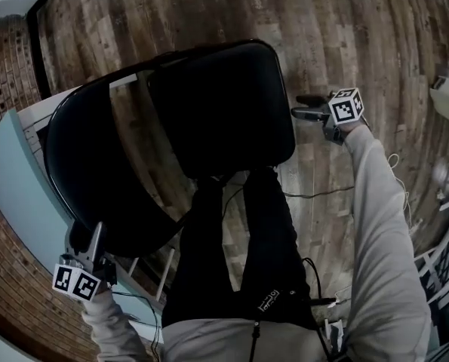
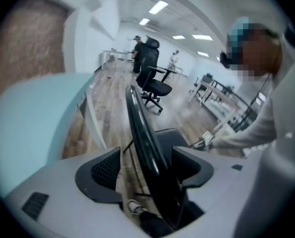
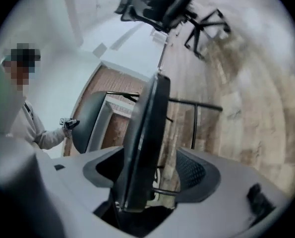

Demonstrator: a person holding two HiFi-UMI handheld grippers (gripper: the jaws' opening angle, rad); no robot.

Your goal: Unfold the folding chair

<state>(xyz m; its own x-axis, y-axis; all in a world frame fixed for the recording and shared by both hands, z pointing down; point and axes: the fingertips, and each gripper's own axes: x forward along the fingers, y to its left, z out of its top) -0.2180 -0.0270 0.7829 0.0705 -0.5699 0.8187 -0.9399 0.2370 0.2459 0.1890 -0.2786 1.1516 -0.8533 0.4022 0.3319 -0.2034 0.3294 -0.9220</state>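
The black folding chair stands on the wood floor, with its padded seat (image 1: pixel 224 111) in the middle of the head view and its curved backrest (image 1: pixel 88 172) to the left. My left gripper (image 1: pixel 88 256) is at the backrest's lower edge. In the left gripper view that edge (image 2: pixel 142 133) runs between the jaws of the left gripper (image 2: pixel 147 167), which is open, with floor showing beside the left pad. My right gripper (image 1: pixel 303 109) is at the seat's right side. The seat's edge (image 3: pixel 147 128) lies between the jaws of the right gripper (image 3: pixel 149 170), also open and clear of the pads.
A pale blue panel (image 1: pixel 20 194) and a brick wall lie left of the chair. A cable (image 1: pixel 315 194) trails on the floor by my black trouser legs (image 1: pixel 239 255). White frames (image 1: pixel 443 262) stand at the right. An office chair (image 2: pixel 154 83) stands further off.
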